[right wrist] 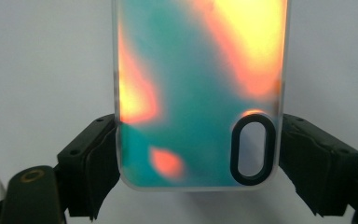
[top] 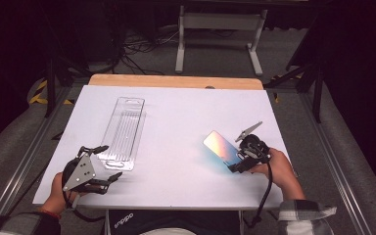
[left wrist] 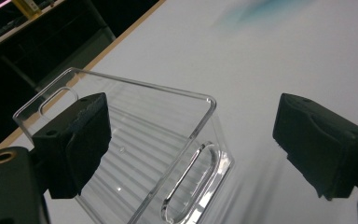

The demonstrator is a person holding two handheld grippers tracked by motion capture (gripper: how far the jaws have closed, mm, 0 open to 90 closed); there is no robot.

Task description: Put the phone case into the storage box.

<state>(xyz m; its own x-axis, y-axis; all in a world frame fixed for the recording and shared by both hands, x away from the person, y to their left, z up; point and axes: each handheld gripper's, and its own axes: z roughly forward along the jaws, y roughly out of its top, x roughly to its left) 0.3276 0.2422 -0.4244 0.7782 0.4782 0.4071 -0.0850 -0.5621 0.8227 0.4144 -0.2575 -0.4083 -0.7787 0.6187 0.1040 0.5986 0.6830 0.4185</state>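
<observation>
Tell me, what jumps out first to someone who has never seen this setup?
The shimmering phone case, all teal and orange, held across its width by the right claw at the white table's right side. Next, the long clear plastic package lying at the left, with the left claw open at its near end, not gripping it.

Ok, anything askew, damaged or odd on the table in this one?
Nothing stands out. The clear plastic package lies flat and whole on the white table, the left gripper open at its near end. The right gripper clamps the iridescent phone case, which looks intact.
</observation>
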